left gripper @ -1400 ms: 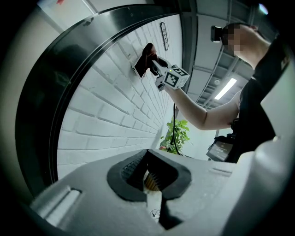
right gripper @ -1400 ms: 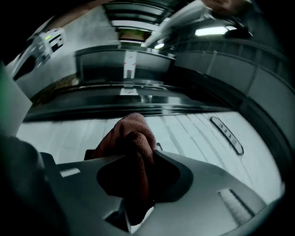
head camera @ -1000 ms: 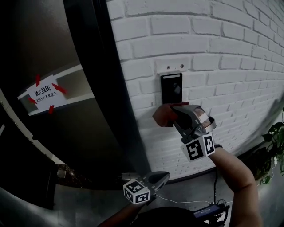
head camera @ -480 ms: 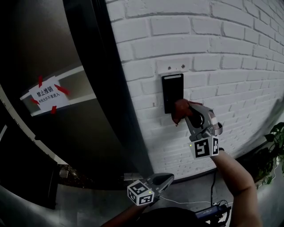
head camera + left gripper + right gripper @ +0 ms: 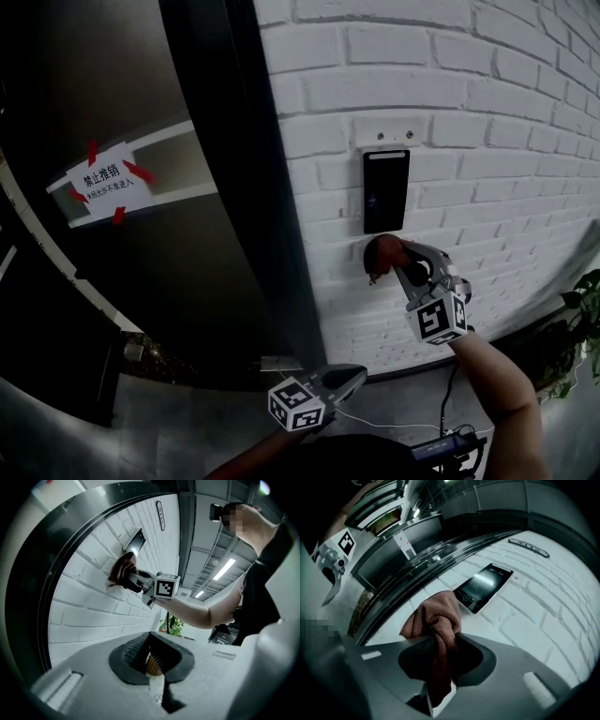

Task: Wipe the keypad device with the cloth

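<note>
— What sort of place is this?
— An office building's entrance, I'd say. A curved dark door [image 5: 169, 281] with a taped notice [image 5: 101, 183], a white brick wall [image 5: 487, 94], an access keypad [image 5: 385, 190] on it.
— Anything else?
— A plant [image 5: 583, 305], strip lights [image 5: 224, 569] overhead.

Reddish-brown cloth [image 5: 437, 616]; black keypad device [image 5: 385, 190]; white brick wall [image 5: 487, 112]

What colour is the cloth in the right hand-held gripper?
Reddish-brown; the cloth shows best in the right gripper view.
</note>
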